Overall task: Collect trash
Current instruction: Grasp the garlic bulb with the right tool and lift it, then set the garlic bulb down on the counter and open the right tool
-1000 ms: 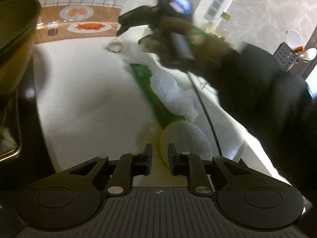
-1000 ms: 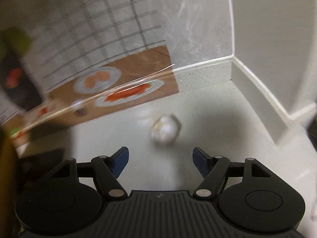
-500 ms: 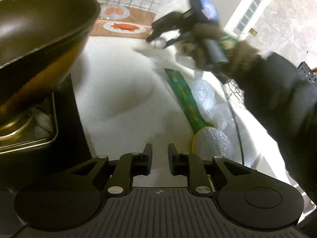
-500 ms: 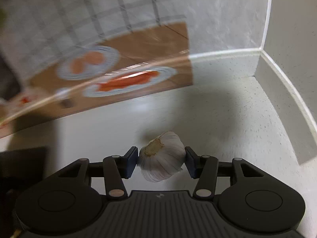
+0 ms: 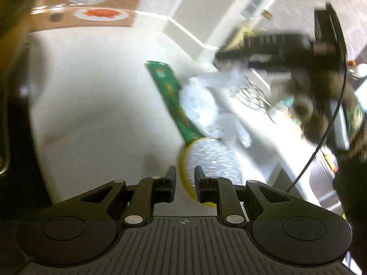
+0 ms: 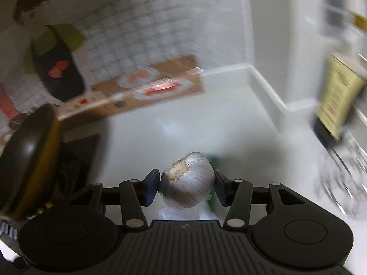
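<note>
The left gripper (image 5: 185,181) hovers low over the white counter (image 5: 96,105), fingers nearly pressed together with only a narrow gap and nothing between them. Just ahead lie a round silver-faced lid (image 5: 212,160), a green wrapper (image 5: 174,100) and crumpled clear plastic (image 5: 206,105), touching one another. The right gripper (image 6: 186,184) pinches a garlic bulb (image 6: 187,181) across its sides, lifted clear of the counter. A steady squeeze and a level carry would likely stop the round bulb rolling out. No bin is visible; the dark pan (image 6: 27,167) at left shows no contents.
</note>
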Available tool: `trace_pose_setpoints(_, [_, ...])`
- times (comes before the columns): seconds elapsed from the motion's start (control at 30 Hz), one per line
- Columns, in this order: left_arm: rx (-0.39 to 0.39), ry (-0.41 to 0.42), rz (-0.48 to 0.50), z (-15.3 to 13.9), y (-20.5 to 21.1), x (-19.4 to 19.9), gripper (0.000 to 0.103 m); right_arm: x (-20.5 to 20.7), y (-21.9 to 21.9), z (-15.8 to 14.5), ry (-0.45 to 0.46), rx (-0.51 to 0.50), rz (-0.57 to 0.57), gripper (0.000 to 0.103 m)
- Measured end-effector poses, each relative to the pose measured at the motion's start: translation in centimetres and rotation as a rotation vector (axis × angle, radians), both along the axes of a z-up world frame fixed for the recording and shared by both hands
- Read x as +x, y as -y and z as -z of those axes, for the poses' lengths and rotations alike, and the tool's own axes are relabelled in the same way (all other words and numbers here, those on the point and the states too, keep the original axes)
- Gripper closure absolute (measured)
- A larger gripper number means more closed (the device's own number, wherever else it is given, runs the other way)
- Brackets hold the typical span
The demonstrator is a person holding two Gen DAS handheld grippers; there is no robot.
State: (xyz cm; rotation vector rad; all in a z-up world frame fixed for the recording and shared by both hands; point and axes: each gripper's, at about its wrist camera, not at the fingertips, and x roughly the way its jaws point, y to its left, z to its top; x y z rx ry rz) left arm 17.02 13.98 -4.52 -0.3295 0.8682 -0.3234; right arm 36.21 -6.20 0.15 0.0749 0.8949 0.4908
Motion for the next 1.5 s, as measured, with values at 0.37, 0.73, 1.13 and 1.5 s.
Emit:
trace_pose_setpoints(0.37, [0.057,-0.018,0.111,1.6,4.1,1.2,0.083,-8.1,6.9,7.4,-0.067,-0.125,0.263,0.052])
trace_pose_setpoints(0.73, [0.108,0.005,0.119,1.6,2.7,0.0,0.083,-11.4,6.7,9.3,-0.078,-0.019,0.400,0.036])
trace_pose_setpoints(1.13, [0.063,0.013,0.098,1.6,0.7,-1.0,0.083,-19.5,1.6,7.8,0.002,-0.068,0.497,0.066])
trace_pose_setpoints(1.5, [0.089,0.090,0.046,0.7,3.7,-1.9,0.083,-22.2,0.6,9.3,0.021,-0.099,0.409,0.066])
